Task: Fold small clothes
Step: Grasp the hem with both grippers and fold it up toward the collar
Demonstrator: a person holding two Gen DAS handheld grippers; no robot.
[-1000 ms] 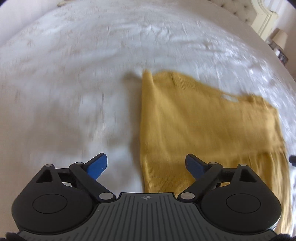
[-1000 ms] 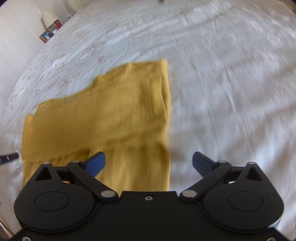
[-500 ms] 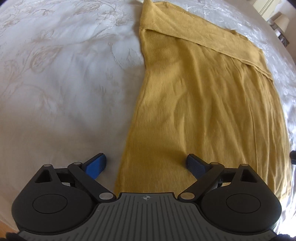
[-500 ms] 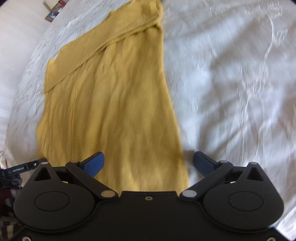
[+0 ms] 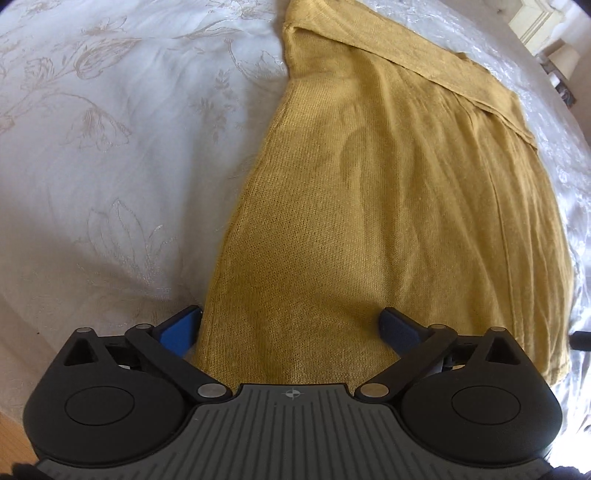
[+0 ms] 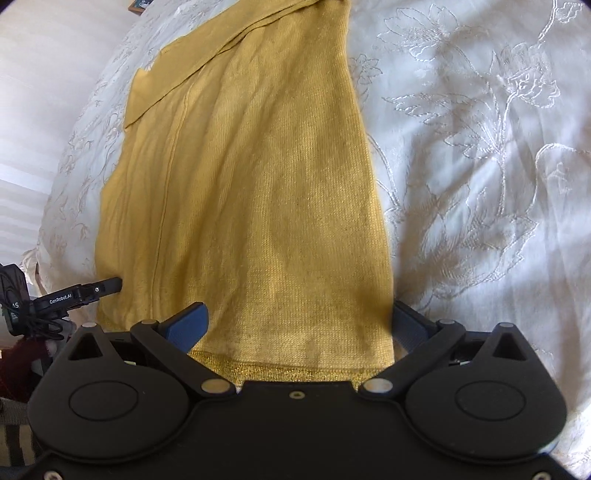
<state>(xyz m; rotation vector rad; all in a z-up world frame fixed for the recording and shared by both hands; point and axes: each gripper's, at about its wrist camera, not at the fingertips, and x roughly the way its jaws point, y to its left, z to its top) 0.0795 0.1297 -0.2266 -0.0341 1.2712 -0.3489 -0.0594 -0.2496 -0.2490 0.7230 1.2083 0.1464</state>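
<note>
A mustard-yellow knit garment [image 5: 369, 206] lies flat on the white embroidered bedspread [image 5: 110, 166], with a folded band across its far end. My left gripper [image 5: 288, 321] hovers low over the garment's near left corner. Its jaws are opening, and cloth lies below them without either pad pressing on it. The left fingertip [image 5: 181, 325] sits just outside the cloth's edge. My right gripper [image 6: 299, 314] stands open over the near right corner of the garment [image 6: 258, 184], above the ribbed hem [image 6: 295, 369]. The left gripper's body [image 6: 74, 293] shows at the left edge of the right wrist view.
The bedspread [image 6: 480, 147] stretches wide to the right of the garment. A strip of wooden floor [image 5: 14, 446] shows past the bed's near edge. A lamp [image 5: 565, 62] and cream furniture [image 5: 532, 18] stand beyond the far corner.
Both grippers have moved in toward the garment's near hem and come down closer to the cloth. The left jaws stand slightly wider. The garment has not shifted.
</note>
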